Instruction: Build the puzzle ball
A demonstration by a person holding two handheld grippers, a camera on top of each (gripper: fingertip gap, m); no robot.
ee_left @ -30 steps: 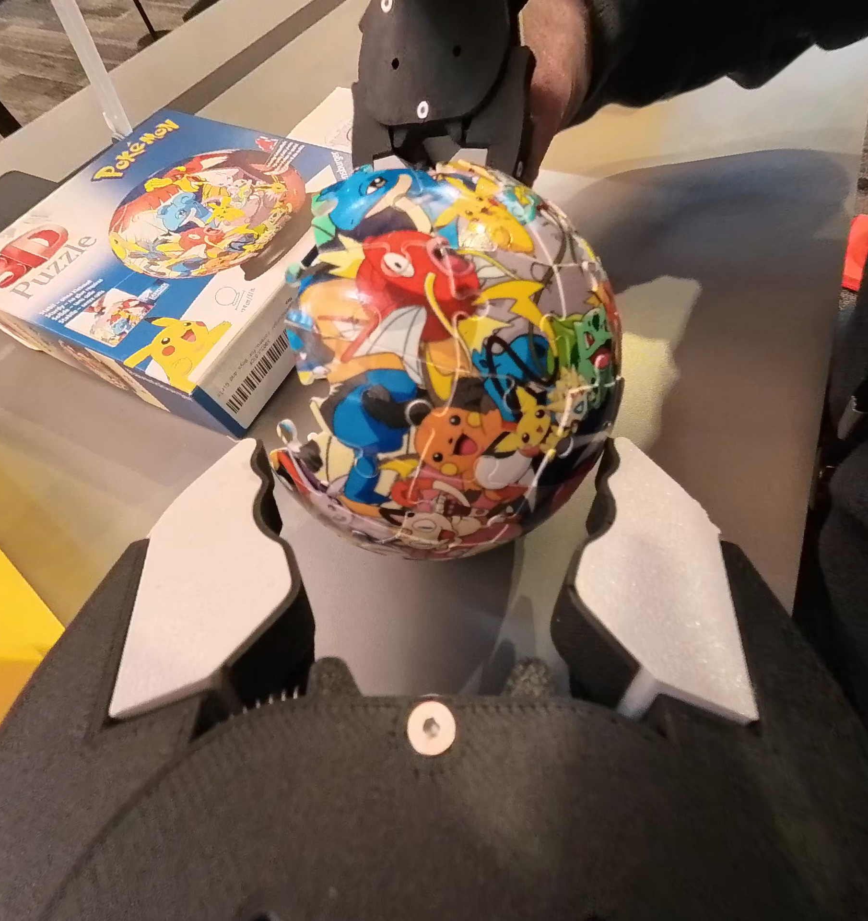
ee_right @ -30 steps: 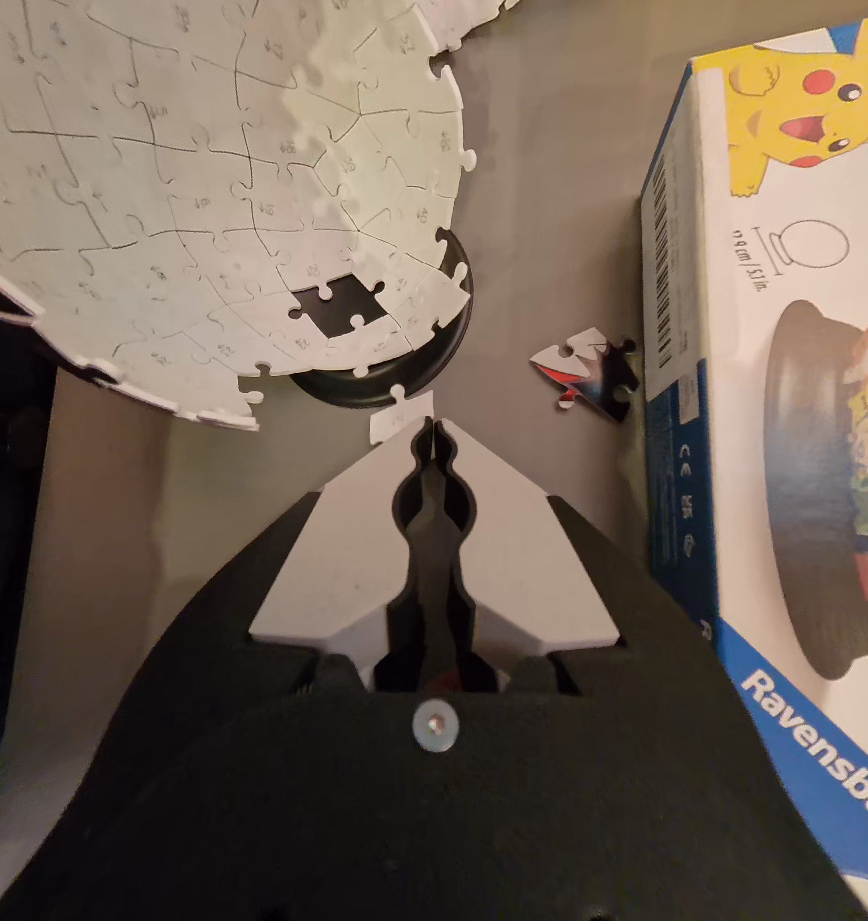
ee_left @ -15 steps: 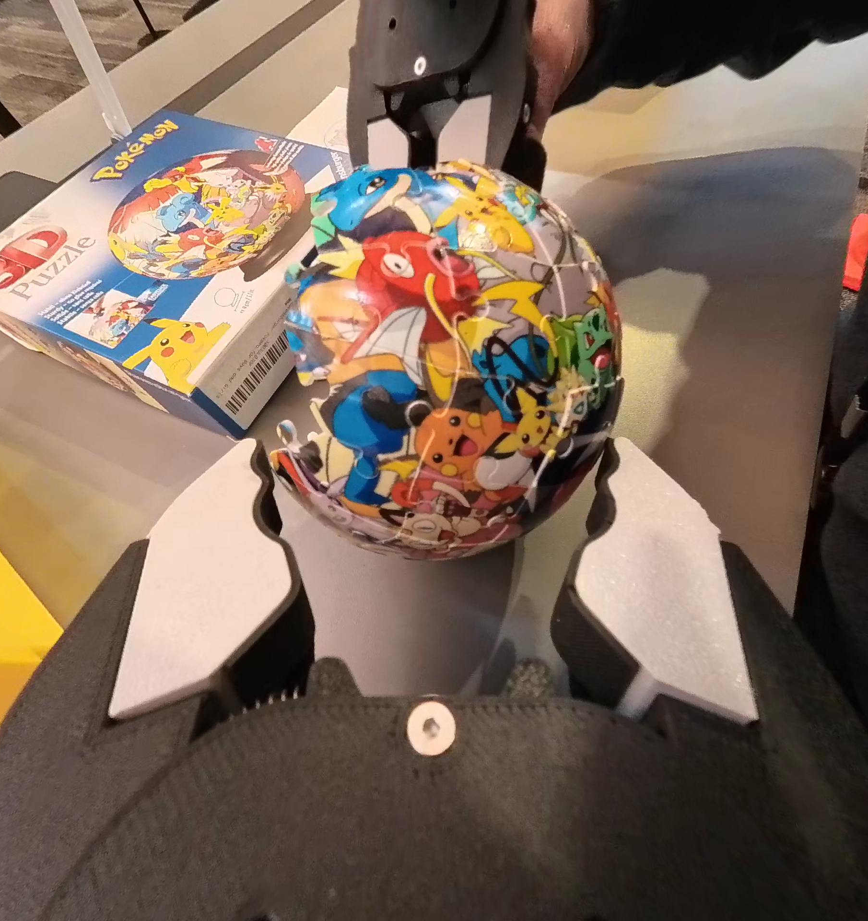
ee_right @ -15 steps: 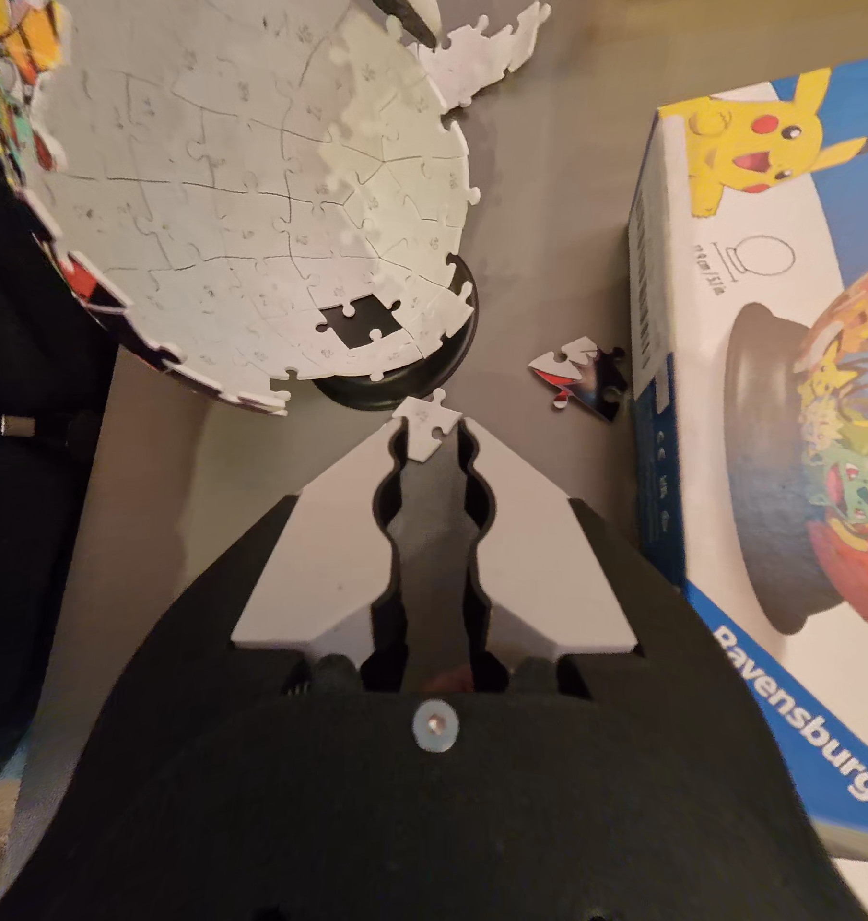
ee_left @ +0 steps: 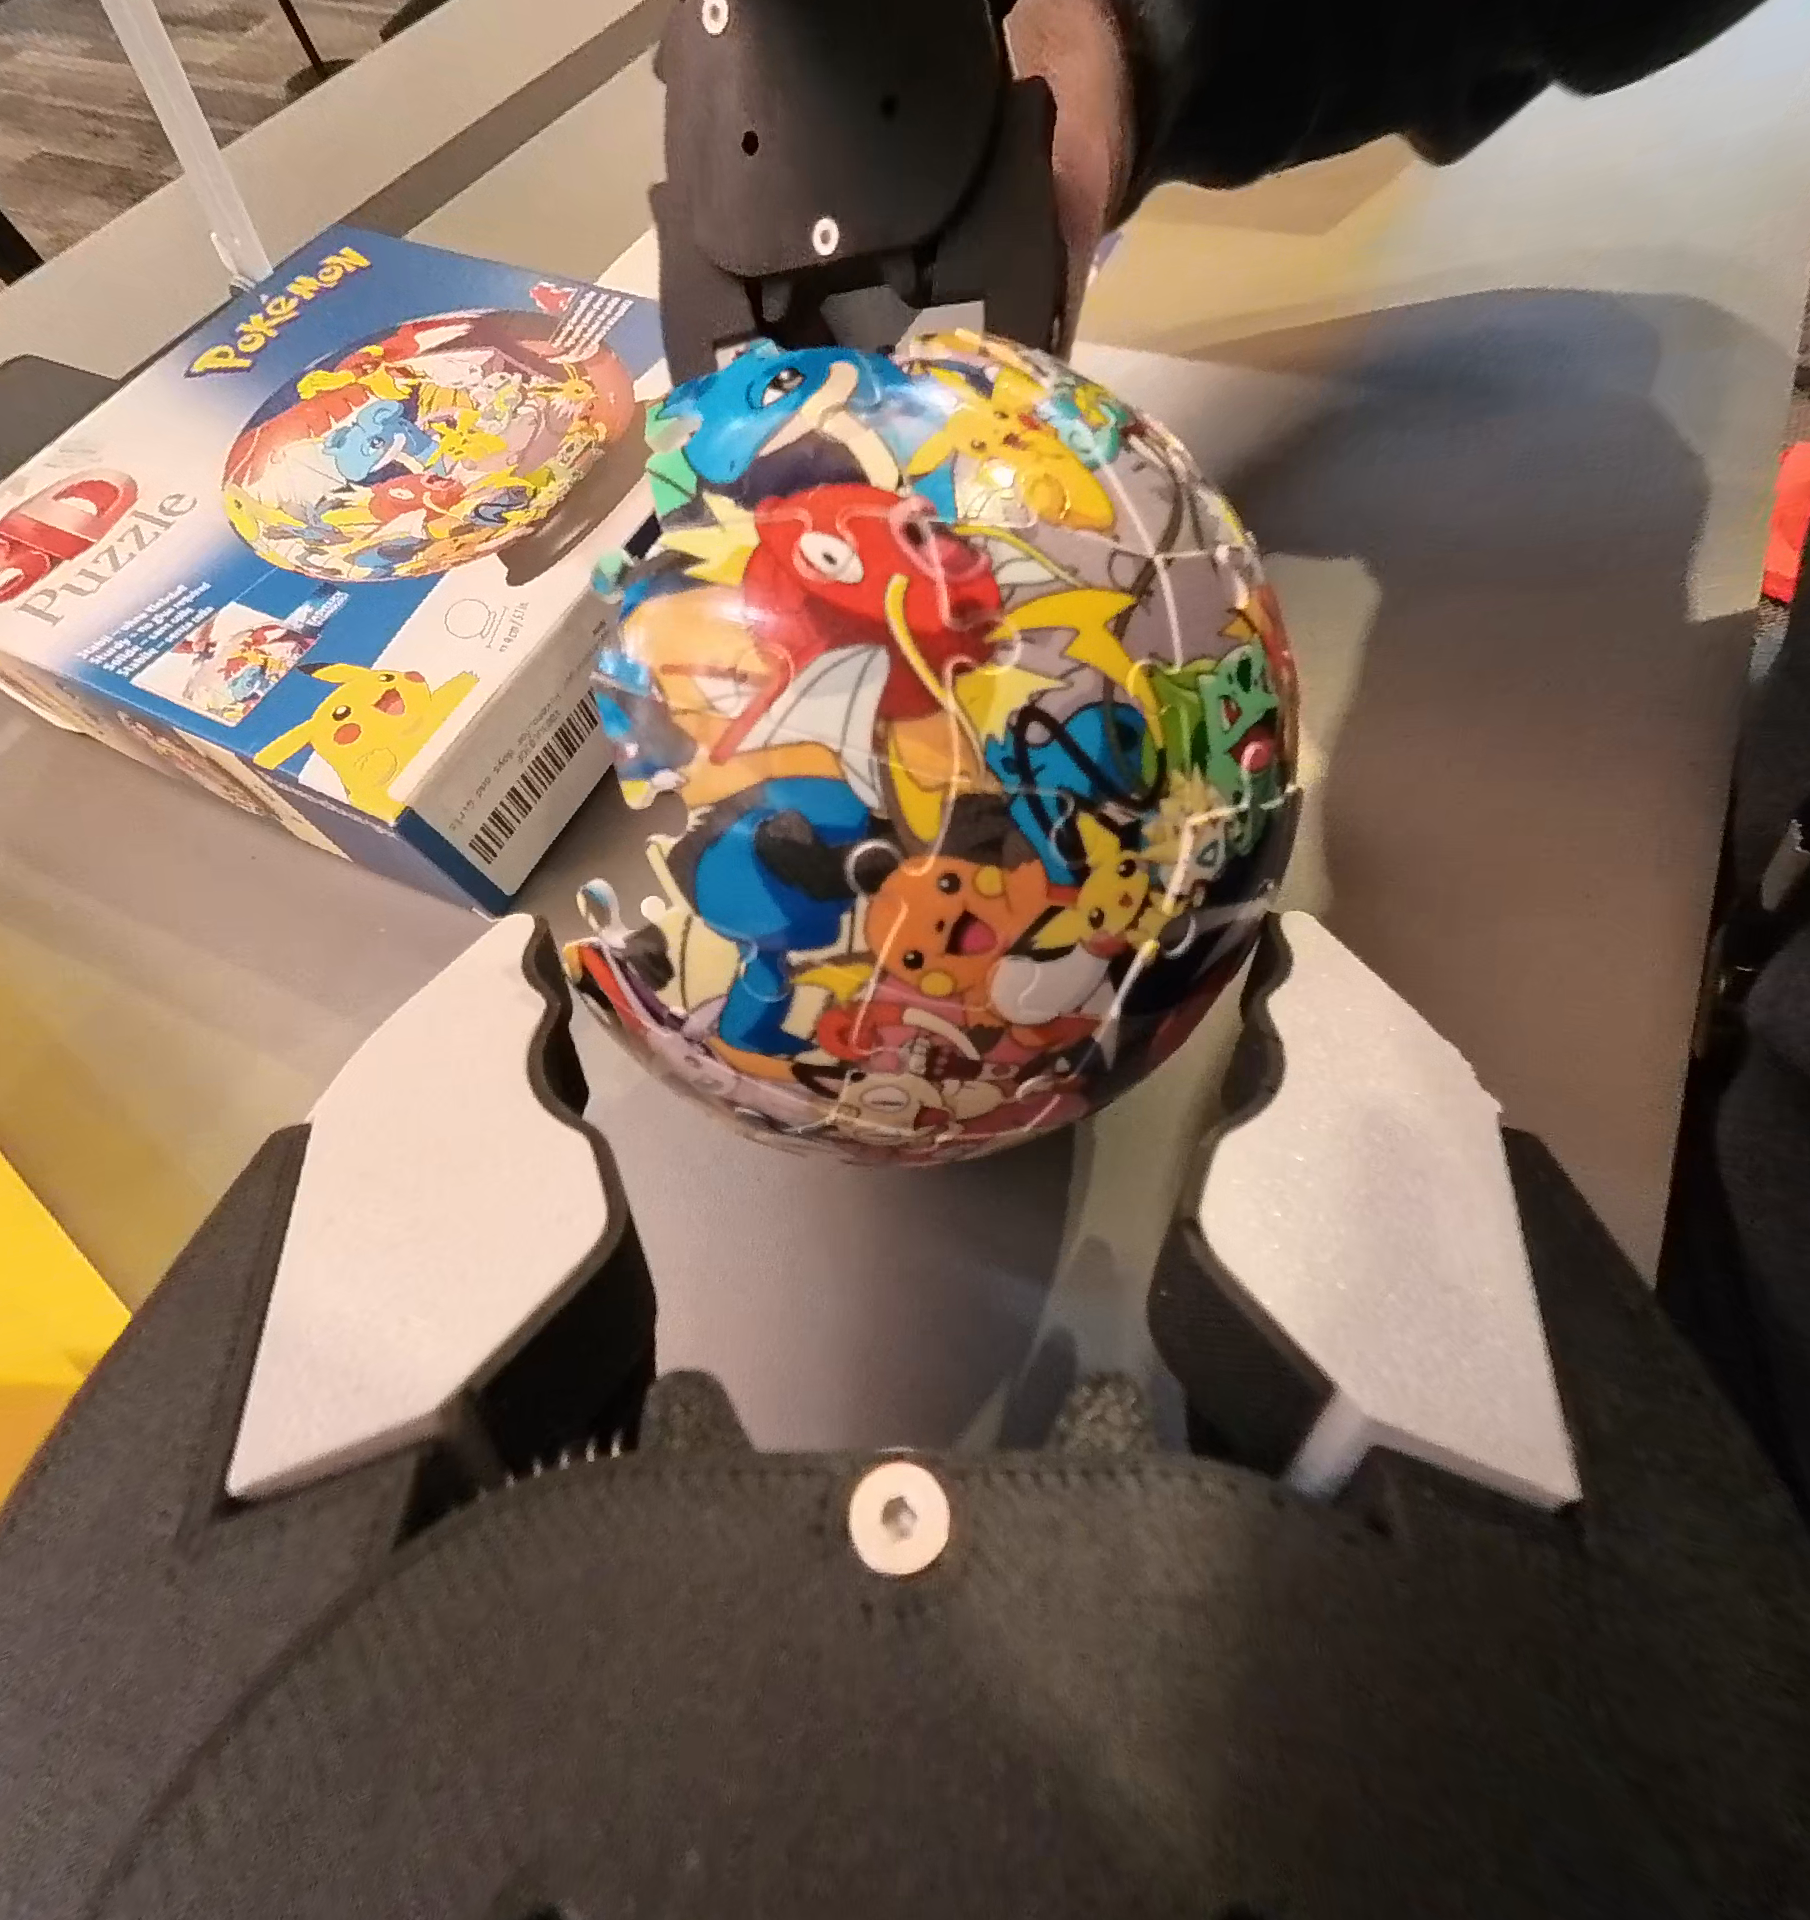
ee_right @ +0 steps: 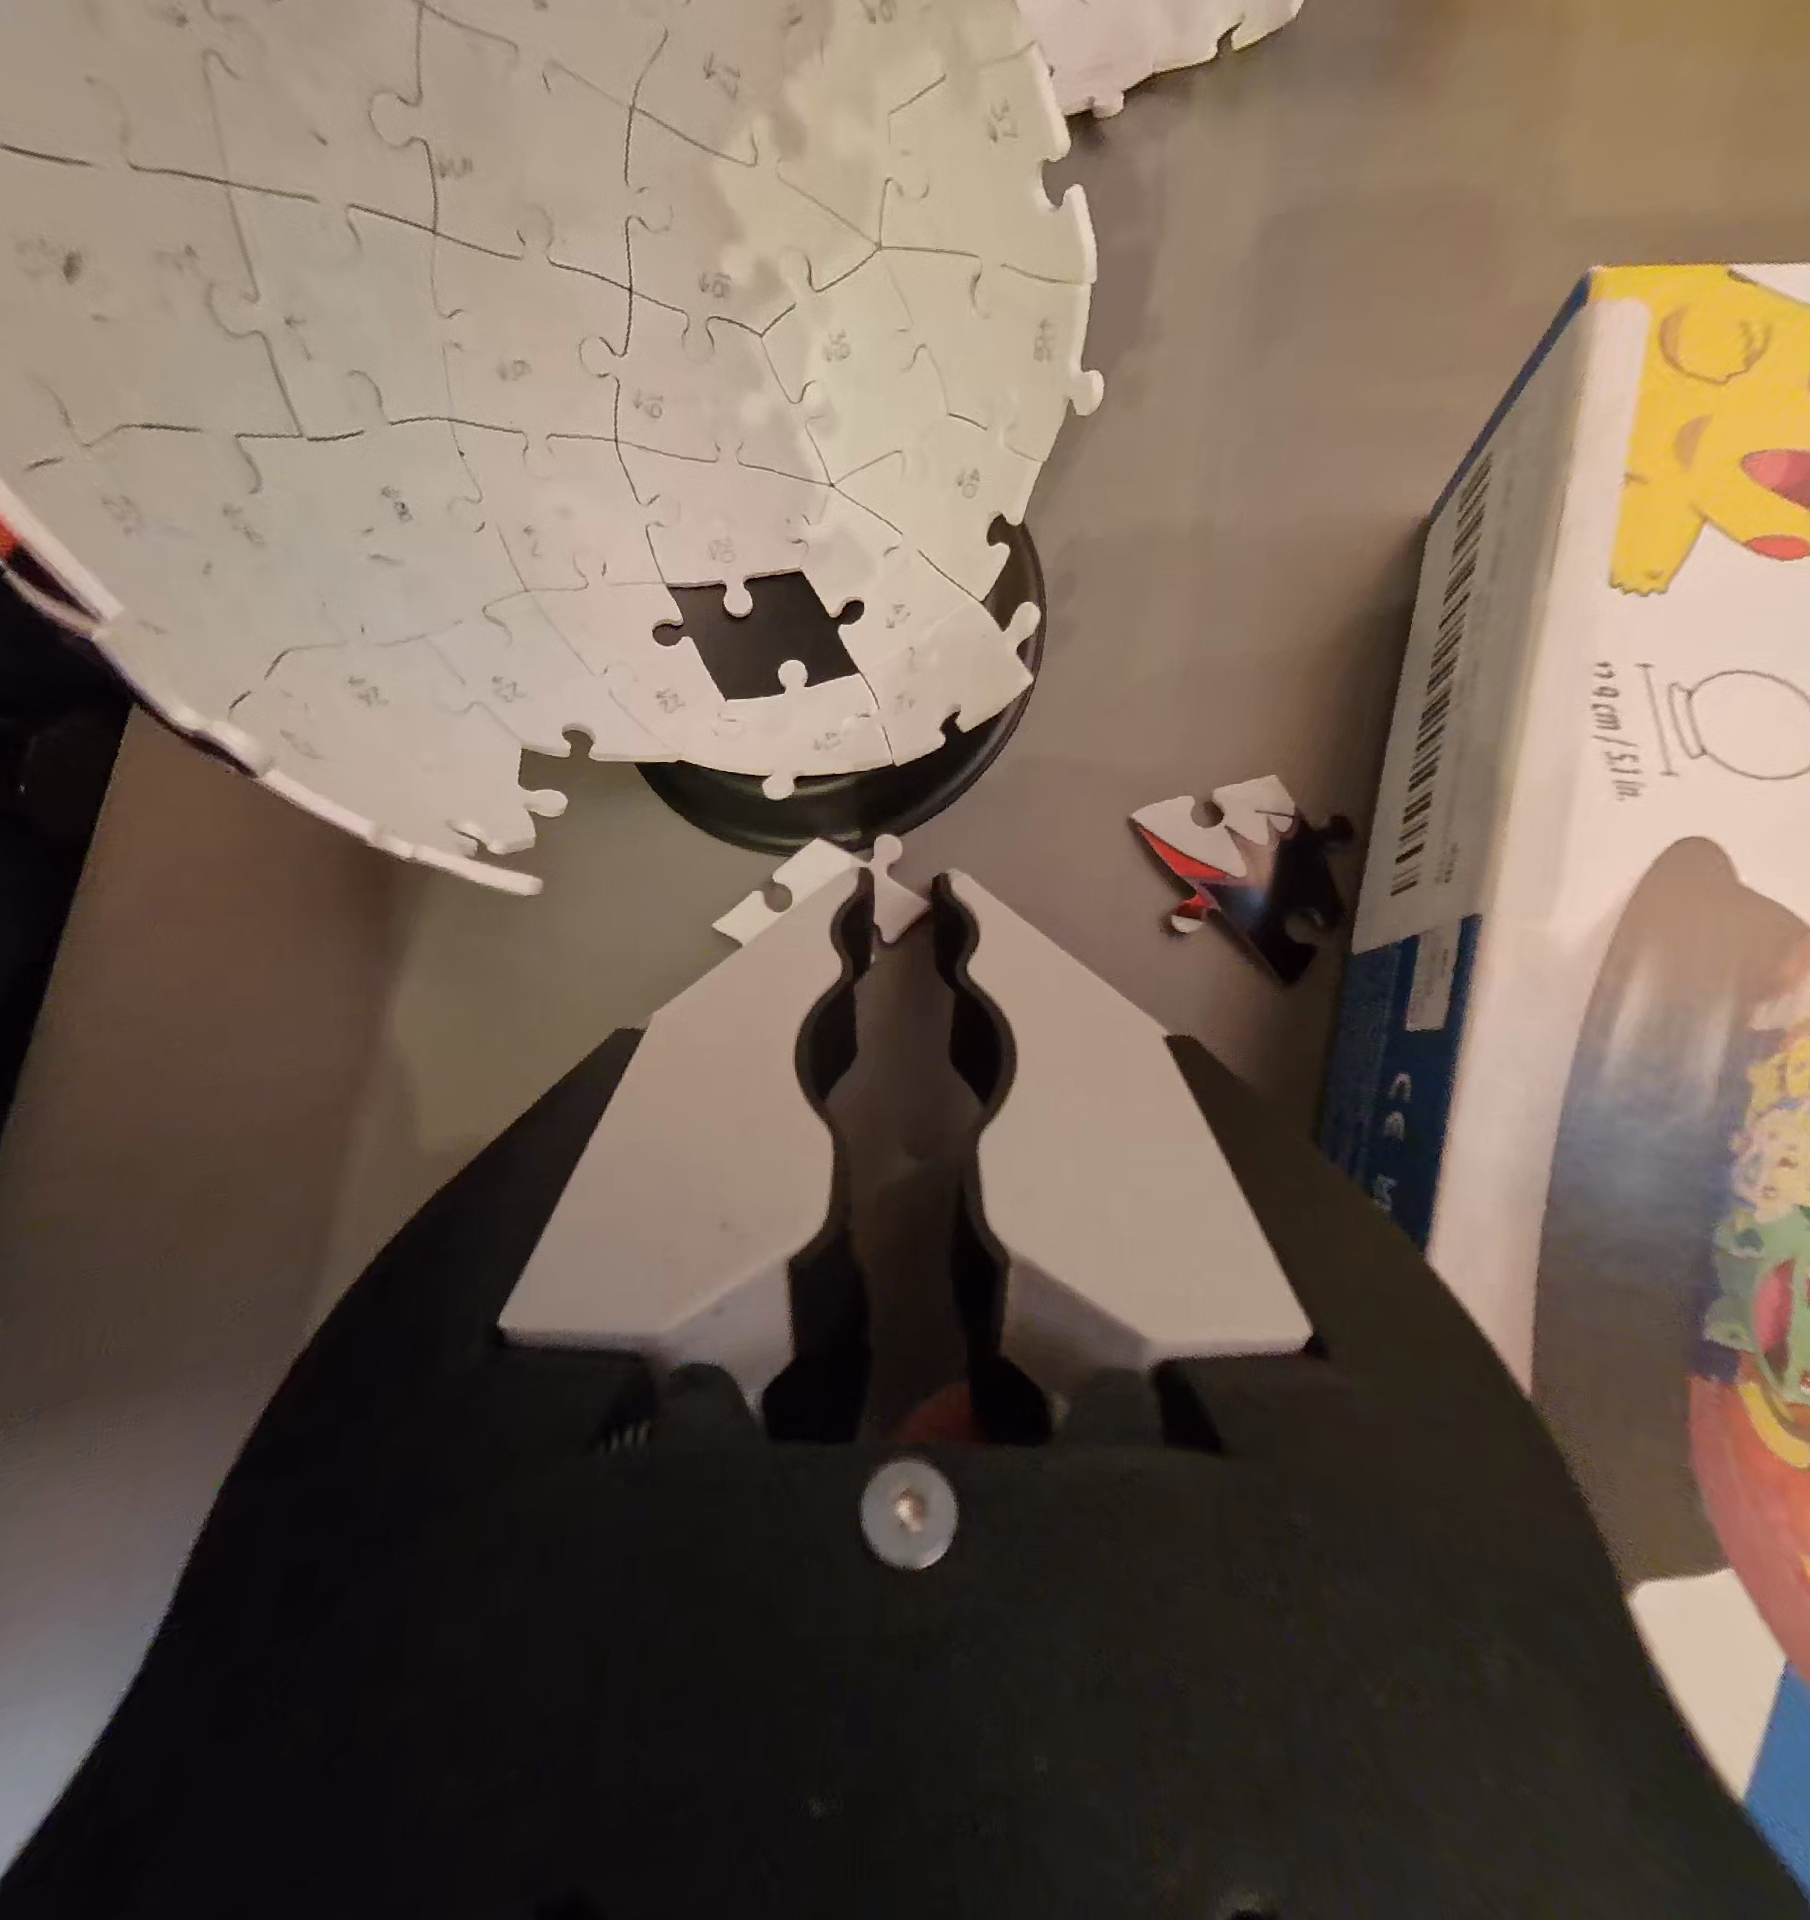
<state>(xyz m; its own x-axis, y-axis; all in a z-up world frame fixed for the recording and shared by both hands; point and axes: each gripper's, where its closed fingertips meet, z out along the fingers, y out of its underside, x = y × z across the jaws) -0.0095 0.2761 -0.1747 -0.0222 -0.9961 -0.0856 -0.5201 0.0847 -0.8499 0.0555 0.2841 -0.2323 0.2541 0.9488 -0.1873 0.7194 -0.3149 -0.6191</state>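
Puzzle ball point(ee_left: 942, 748) gripped low on both flanks by left gripper point(ee_left: 906, 997), fingers spread wide and pressed to its sides; printed with bright cartoon creatures, shell incomplete, jagged open edge on its left; seated over grey table point(ee_left: 1503, 520). Beyond its top, right gripper point(ee_left: 859, 322) pointing down at the crown, held in a person's hand point(ee_left: 1072, 114) with dark sleeve. Left of the sphere, puzzle box point(ee_left: 288, 582), blue and white, lying flat. From the right wrist view: right gripper point(ee_right: 901, 894) with fingers slightly apart, narrow gap at the tips; white loose piece point(ee_right: 823, 888) lying at the tips, contact unclear. Just ahead, pale inner face of puzzle ball point(ee_right: 465, 395), one piece-shaped hole point(ee_right: 761, 644) near its rim; black round stand point(ee_right: 859, 790) underneath. To the right, a printed loose piece cluster point(ee_right: 1249, 878) on the table, just beside puzzle box point(ee_right: 1659, 831).
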